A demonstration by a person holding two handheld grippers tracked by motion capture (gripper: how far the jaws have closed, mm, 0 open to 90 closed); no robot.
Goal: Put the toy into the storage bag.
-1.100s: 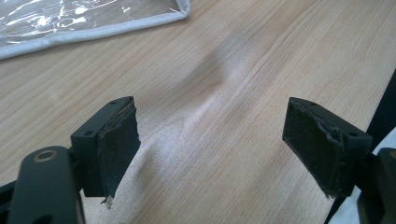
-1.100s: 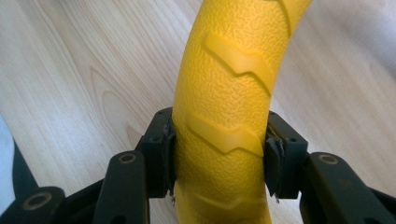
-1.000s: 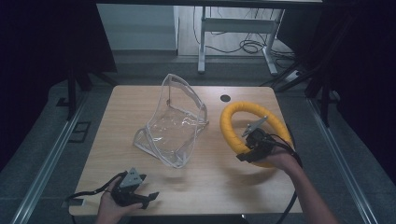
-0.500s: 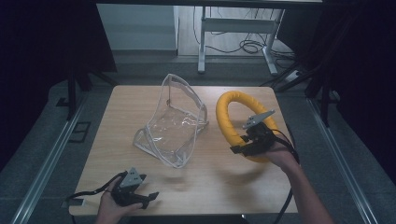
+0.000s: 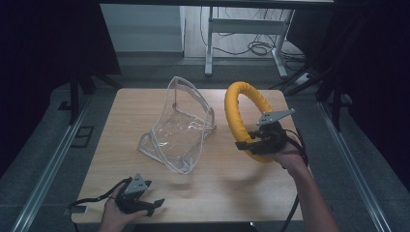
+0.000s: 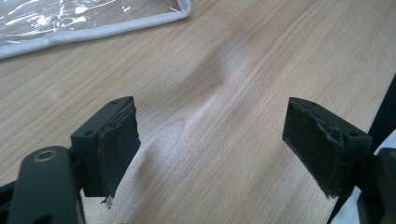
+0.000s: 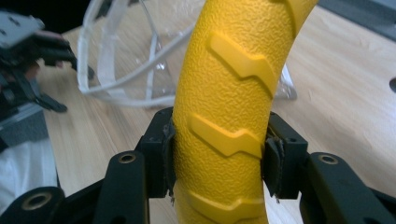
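On the wooden surface [image 5: 217, 193] we count one yellow ring [image 5: 237, 116], one clear plastic pouch [image 5: 181, 130] and two sets of tongs. The ring, textured with raised chevron marks, stands tilted on edge over the right half of the surface, just beside the pouch; the right tongs [image 7: 219, 154] pinch its lower arc from both sides. The pouch sits mid-surface, its mouth gaping, and we see nothing inside it. The left tongs [image 6: 212, 154] rest at the near left edge, spread wide over bare wood, holding nothing.
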